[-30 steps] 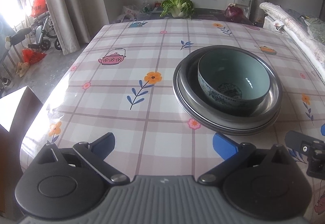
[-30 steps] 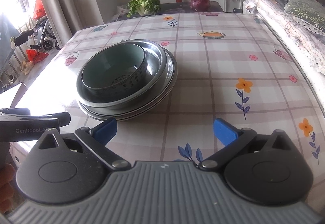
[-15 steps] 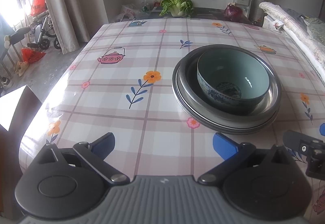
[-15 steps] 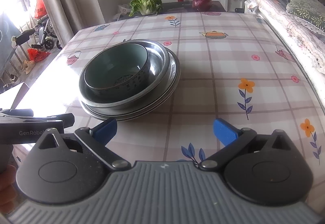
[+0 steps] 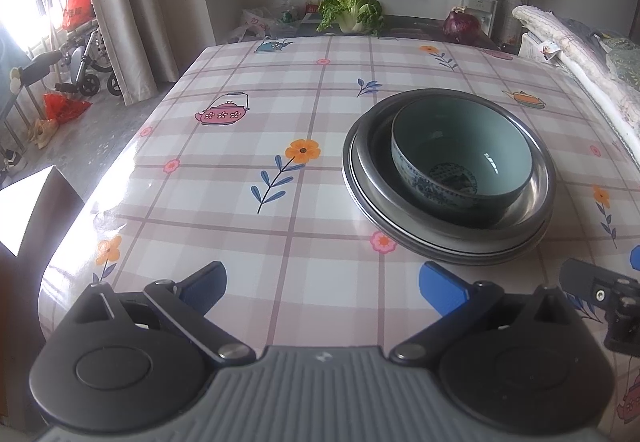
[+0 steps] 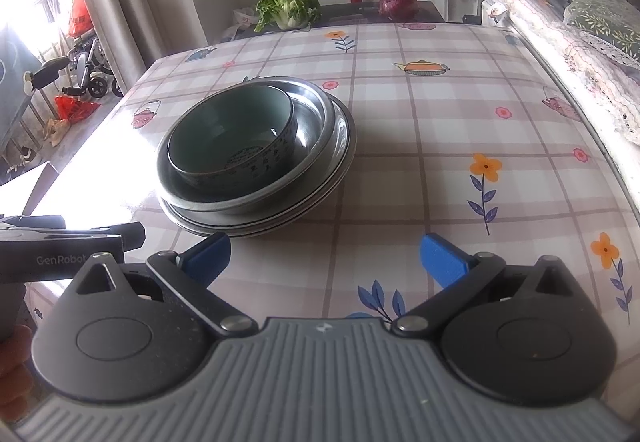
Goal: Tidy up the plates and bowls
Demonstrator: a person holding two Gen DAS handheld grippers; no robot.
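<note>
A pale green ceramic bowl (image 5: 464,157) with blue patterning sits inside a metal bowl (image 5: 536,185), which rests on stacked metal plates (image 5: 360,185) on the checked tablecloth. The same green bowl (image 6: 236,137), metal bowl (image 6: 312,121) and plates (image 6: 344,145) show in the right wrist view. My left gripper (image 5: 322,282) hovers open near the table's front edge, left of and short of the stack, holding nothing. My right gripper (image 6: 324,258) is open too, right of and in front of the stack, empty.
The floral tablecloth (image 5: 248,145) is bare left of the stack and bare (image 6: 460,129) to its right. A cabbage (image 5: 350,13) and a red onion (image 5: 462,26) lie on a dark counter beyond. Folded bedding (image 6: 560,41) borders the right edge. A chair (image 5: 24,209) stands at left.
Both grippers have drifted slightly back and up, so the stack sits a little farther off in each view. Nothing was grasped or let go.
</note>
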